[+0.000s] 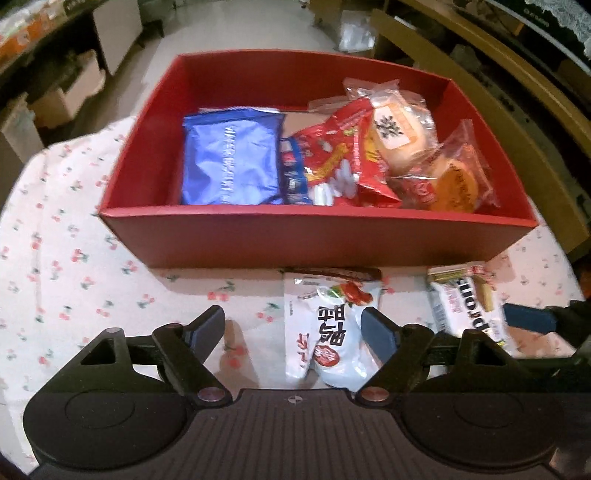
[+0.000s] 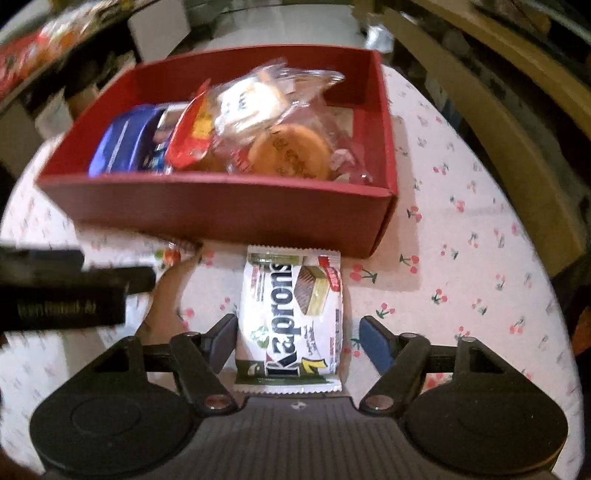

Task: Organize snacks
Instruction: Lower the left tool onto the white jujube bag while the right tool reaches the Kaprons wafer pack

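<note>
Tongs poised over last loose snacks

Both left tongs [image 1: 295, 328] and right tongs [image 2: 298, 334] gape, gripping nothing, straddling a white jujube pouch [image 1: 328, 328] and white wafer packet [image 2: 291, 317] near the bench edge, before the red cardboard box [image 1: 295, 236].

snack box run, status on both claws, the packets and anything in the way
Left claw open over white packet. Right claw open astride wafer packet. Both outside red box. Nothing blocking.

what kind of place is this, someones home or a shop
Probably a storeroom or workshop corner rather than a tidy home: a round table under a cherry-print cloth holds a red box of snacks, while cardboard boxes and cluttered shelves stand on the floor behind it.
</note>
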### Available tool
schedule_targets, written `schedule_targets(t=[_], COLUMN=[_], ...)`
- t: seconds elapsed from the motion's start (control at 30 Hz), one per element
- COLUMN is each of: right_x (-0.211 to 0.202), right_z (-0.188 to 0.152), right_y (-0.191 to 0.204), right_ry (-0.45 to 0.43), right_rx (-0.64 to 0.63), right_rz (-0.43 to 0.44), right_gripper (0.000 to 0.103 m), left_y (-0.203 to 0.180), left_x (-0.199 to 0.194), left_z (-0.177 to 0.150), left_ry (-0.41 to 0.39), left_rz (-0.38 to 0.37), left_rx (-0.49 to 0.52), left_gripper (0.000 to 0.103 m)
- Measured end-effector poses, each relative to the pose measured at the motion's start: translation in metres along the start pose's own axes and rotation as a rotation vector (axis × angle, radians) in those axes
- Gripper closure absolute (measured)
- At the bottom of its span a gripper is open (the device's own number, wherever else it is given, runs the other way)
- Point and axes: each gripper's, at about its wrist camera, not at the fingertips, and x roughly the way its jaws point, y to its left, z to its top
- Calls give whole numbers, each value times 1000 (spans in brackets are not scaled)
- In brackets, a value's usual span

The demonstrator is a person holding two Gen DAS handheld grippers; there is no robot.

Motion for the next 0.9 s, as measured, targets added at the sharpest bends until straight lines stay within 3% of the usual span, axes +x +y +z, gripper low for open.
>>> schedule_targets(t=[0.1, 0.5, 0.77, 0.9], right_x=[-4, -25, -31, -33], right_z=[-1, -15, -16, -15], right_y=[2, -28, -43, -41], right_ry=[-1, 9, 4, 2], right_rx=[-7, 32, 73, 71], right_rz=[9, 13, 27, 40], right_gripper=[39, 40, 40, 40], left_y=[-7, -29, -51, -56], left_x=[4, 9, 20, 19], left_z=[-1, -1, -7, -16], left_ry=[6, 20, 10, -4], left_rz=[-5, -33, 16, 38], left_rx=[31, 52, 100, 123], left_gripper=[16, 12, 8, 11])
